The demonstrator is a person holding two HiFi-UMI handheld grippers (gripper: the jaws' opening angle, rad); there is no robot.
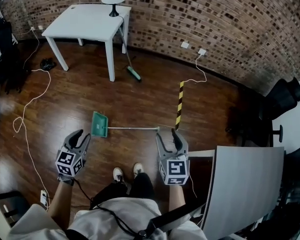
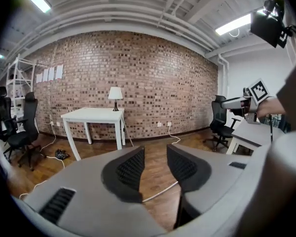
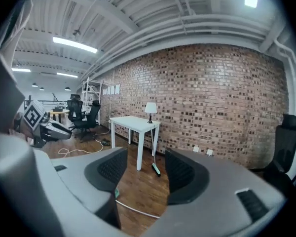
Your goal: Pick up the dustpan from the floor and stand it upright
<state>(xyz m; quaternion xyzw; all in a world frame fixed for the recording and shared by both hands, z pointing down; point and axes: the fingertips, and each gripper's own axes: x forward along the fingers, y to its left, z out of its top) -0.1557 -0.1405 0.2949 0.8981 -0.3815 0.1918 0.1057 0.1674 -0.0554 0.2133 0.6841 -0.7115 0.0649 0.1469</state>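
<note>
Gaping wide, empty: left gripper (image 1: 81,135), right gripper (image 1: 167,134); dustpan (image 1: 99,124) untouched.

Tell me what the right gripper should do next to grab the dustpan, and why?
Probably lower the right gripper onto the free end of the handle and close. The dustpan lies flat on the floor, and its handle tip sits just ahead of that gripper, whose jaws stand apart with nothing gripped. The left gripper is open too.

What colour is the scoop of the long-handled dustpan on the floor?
The dustpan's scoop is green; the head view shows it best.
</note>
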